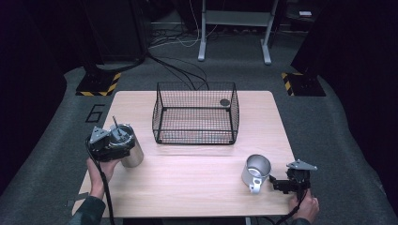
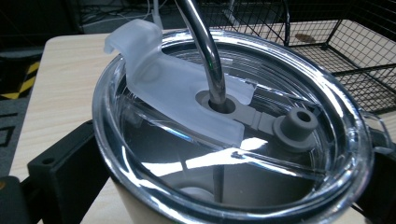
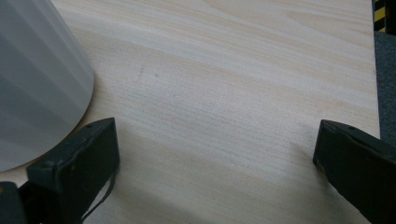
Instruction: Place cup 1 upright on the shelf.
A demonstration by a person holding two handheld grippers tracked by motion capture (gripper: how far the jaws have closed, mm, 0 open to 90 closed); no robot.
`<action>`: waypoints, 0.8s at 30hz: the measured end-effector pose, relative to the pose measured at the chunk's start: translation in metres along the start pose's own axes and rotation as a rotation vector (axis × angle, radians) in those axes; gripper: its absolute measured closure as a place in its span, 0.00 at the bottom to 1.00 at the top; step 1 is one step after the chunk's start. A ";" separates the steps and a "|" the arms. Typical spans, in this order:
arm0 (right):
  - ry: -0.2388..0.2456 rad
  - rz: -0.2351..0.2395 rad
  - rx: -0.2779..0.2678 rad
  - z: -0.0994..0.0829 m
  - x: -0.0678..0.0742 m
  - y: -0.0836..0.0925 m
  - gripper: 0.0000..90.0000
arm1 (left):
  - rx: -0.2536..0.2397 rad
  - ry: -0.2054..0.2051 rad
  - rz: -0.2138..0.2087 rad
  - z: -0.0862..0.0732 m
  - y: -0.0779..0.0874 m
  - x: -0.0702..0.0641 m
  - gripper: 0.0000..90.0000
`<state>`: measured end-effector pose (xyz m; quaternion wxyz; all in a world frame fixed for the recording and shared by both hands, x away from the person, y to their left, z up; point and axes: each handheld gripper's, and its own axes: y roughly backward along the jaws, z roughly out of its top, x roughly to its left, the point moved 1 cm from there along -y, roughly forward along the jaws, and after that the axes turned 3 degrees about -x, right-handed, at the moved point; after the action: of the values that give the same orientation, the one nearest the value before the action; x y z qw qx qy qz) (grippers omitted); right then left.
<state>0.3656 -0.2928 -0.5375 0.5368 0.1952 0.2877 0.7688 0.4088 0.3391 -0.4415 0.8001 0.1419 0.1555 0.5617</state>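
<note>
A steel tumbler (image 1: pixel 132 153) with a clear lid (image 2: pixel 196 154) and a bent metal straw (image 2: pixel 205 42) stands upright at the table's left edge. My left gripper (image 1: pixel 119 144) has a jaw pressed on each side of it, just under the lid's rim. A metal mug (image 1: pixel 256 169) with a white handle stands at the front right. My right gripper (image 1: pixel 275 183) rests on the table just right of the handle, open, with bare wood between its jaws. In the right gripper view the mug's wall (image 3: pixel 37 84) sits outside the left jaw of my right gripper (image 3: pixel 215 154).
A black wire basket (image 1: pixel 195 115) stands at the middle back of the wooden table (image 1: pixel 197 173), with a small dark disc (image 1: pixel 225 101) in its far right corner. The basket's mesh (image 2: pixel 345 51) lies just beyond the tumbler. Cables and frame legs cover the floor behind.
</note>
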 end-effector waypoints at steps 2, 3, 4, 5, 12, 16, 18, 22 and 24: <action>-0.001 -0.001 0.000 0.000 0.000 0.000 0.00 | -0.004 -0.013 0.002 0.000 0.000 0.000 0.02; -0.001 -0.001 0.000 0.000 0.000 0.000 0.00 | 0.002 -0.023 0.002 0.001 0.001 -0.001 0.02; -0.001 -0.001 0.000 0.000 0.000 0.000 0.00 | 0.002 -0.043 0.007 0.001 0.001 -0.001 0.03; -0.001 -0.001 0.000 0.000 0.000 0.000 0.00 | 0.007 -0.057 0.010 0.002 0.002 -0.002 0.04; -0.002 -0.001 -0.002 0.000 0.000 -0.001 0.00 | 0.000 -0.072 -0.007 0.002 0.002 -0.001 0.04; -0.003 -0.002 -0.003 0.000 0.000 -0.001 0.00 | 0.002 -0.091 -0.029 0.001 0.005 -0.002 0.04; -0.003 -0.002 -0.003 0.000 0.000 -0.001 0.00 | -0.014 -0.094 -0.029 0.000 0.005 -0.003 0.04; -0.003 -0.001 -0.002 0.000 0.000 -0.001 0.00 | -0.015 -0.105 -0.031 0.000 0.008 -0.003 0.04; -0.003 -0.001 -0.002 0.000 0.000 -0.001 0.00 | -0.019 -0.102 -0.030 0.001 0.010 -0.004 0.04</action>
<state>0.3662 -0.2926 -0.5379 0.5379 0.1954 0.2862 0.7685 0.3998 0.3388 -0.4361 0.8167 0.1605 0.1113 0.5431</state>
